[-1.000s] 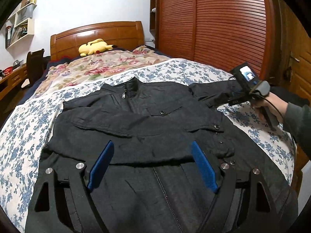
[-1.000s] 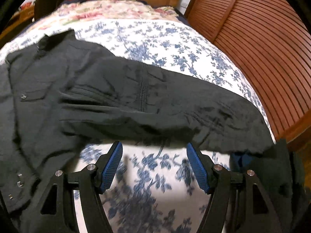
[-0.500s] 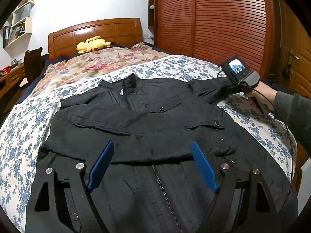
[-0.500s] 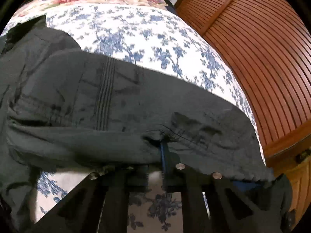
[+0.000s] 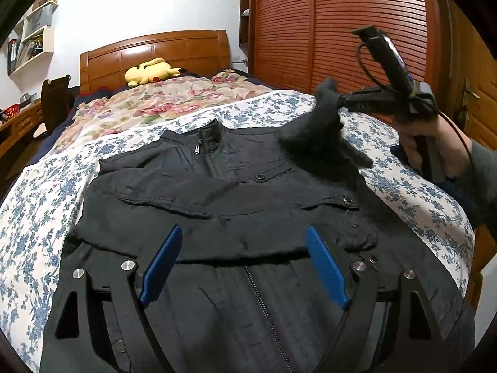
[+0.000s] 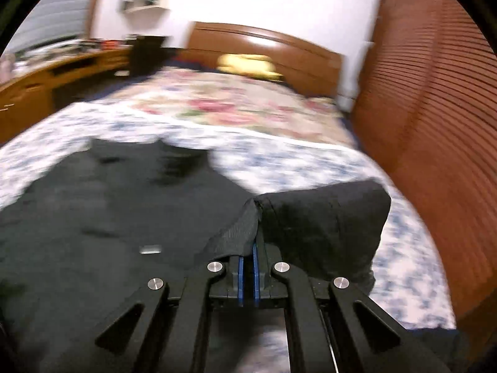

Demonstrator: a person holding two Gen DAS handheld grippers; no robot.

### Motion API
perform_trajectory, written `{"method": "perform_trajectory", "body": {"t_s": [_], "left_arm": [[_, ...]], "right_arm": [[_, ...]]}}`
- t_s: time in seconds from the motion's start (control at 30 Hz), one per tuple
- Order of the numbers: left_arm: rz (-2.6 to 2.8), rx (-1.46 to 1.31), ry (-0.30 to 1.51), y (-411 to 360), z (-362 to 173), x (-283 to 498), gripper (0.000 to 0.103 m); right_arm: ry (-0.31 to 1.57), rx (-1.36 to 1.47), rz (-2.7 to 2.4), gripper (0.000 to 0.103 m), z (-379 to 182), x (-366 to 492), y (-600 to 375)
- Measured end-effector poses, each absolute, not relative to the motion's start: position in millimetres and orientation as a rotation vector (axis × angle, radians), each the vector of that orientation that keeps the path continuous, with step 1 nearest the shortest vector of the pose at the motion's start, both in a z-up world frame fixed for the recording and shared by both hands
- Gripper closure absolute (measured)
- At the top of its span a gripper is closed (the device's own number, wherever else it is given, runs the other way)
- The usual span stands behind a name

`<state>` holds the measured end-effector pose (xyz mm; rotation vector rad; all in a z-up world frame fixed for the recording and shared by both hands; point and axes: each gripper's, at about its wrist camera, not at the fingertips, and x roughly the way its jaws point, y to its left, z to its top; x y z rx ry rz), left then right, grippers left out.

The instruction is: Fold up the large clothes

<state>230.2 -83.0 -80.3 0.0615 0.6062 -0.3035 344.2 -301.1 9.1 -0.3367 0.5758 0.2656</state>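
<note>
Jacket sleeve [image 6: 323,227] in right claw [image 6: 247,267] (lifted)

My left gripper [image 5: 245,267] has black linkage arms, silver round screws at the joints and long blue pads on the jaws. My right gripper [image 6: 247,256] is built the same. A thin black cable loops beside its grey handle, and my right sleeve [image 5: 480,174] is dark grey-green knit.
</note>
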Motion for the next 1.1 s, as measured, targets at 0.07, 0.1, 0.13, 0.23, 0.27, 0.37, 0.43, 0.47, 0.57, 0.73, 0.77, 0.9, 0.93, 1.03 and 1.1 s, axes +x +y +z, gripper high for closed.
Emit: {"method": "perform_trajectory", "body": {"t_s": [0.07,0.1,0.13,0.23,0.27,0.37,0.43,0.47,0.57,0.73,0.77,0.9,0.93,1.03,1.1], "left_arm": [[-0.304,0.062,0.606,-82.7,-80.0,229.7,0.02],[-0.304,0.061,0.604,-82.5,-79.8,229.1,0.02],[-0.303,0.06,0.605,-82.7,-80.0,229.5,0.021],[-0.304,0.055,0.6,-81.7,-78.5,228.5,0.02],[-0.305,0.054,0.597,-81.5,-77.7,228.1,0.02],[-0.307,0.051,0.593,-80.0,-75.9,227.2,0.02],[-0.309,0.049,0.59,-79.4,-75.0,226.5,0.02],[-0.309,0.049,0.589,-79.5,-74.9,226.2,0.02],[-0.311,0.049,0.588,-79.5,-74.6,225.4,0.02],[-0.311,0.049,0.586,-79.4,-74.7,224.6,0.02],[-0.311,0.049,0.587,-79.4,-74.7,224.6,0.02],[-0.312,0.049,0.586,-79.4,-74.5,223.7,0.02],[-0.312,0.049,0.586,-79.4,-74.6,223.9,0.02],[-0.311,0.049,0.589,-79.4,-74.7,224.3,0.02],[-0.31,0.049,0.59,-79.2,-74.2,224.0,0.02]], "right_arm": [[0.604,-0.34,0.305,0.099,0.2,335.6,-287.0],[0.628,-0.337,0.307,0.099,-5.5,334.9,-283.6],[0.651,-0.334,0.297,0.099,-10.9,335.0,-282.5],[0.716,-0.32,0.271,0.087,-22.0,340.4,-282.8],[0.727,-0.319,0.268,0.081,-22.7,342.1,-283.5],[0.73,-0.314,0.258,0.061,-12.3,343.5,-284.1],[0.72,-0.305,0.257,0.057,-4.6,339.5,-285.6],[0.712,-0.301,0.257,0.056,-2.9,338.5,-288.4],[0.679,-0.297,0.249,0.053,1.7,332.8,-305.4],[0.622,-0.26,0.225,0.05,11.3,325.4,-321.6],[0.614,-0.246,0.219,0.048,12.0,325.2,-325.2],[0.618,-0.234,0.162,0.043,5.3,329.9,-335.1],[0.628,-0.23,0.151,0.042,1.9,333.4,-336.9],[0.662,-0.207,0.122,0.041,-7.9,346.5,-342.2],[0.687,-0.197,0.101,0.04,-17.6,354.8,-345.7]]}}
